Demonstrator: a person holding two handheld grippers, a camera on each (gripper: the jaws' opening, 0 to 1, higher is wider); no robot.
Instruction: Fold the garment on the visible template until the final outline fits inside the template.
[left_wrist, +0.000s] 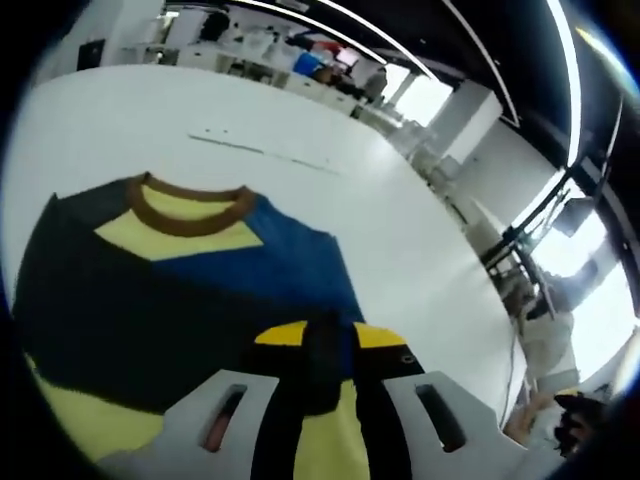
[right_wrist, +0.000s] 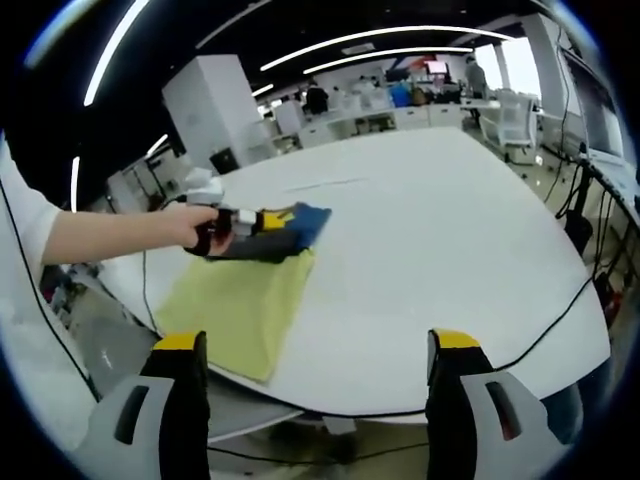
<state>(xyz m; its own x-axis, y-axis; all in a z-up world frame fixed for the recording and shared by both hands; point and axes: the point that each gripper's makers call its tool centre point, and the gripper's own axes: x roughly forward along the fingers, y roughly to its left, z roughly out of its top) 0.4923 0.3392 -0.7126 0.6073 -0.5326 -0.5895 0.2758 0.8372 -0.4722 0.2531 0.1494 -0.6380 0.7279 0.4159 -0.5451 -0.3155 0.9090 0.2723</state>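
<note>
Two grippers are working at a white table (right_wrist: 450, 230). The left gripper (left_wrist: 325, 375) is pinching a dark fold of the shirt (left_wrist: 180, 290), its yellow-tipped jaws closed tight on the cloth, with the brown collar (left_wrist: 190, 210) lying ahead of them and the blue panel ahead to their right. From the right gripper view, a hand (right_wrist: 200, 228) is holding that gripper over the bunched shirt (right_wrist: 275, 232), which is lying at the far edge of the yellow-green template (right_wrist: 235, 300). The right gripper (right_wrist: 318, 375) is hanging wide apart, holding nothing, near the table's edge, with the template ahead to its left.
</note>
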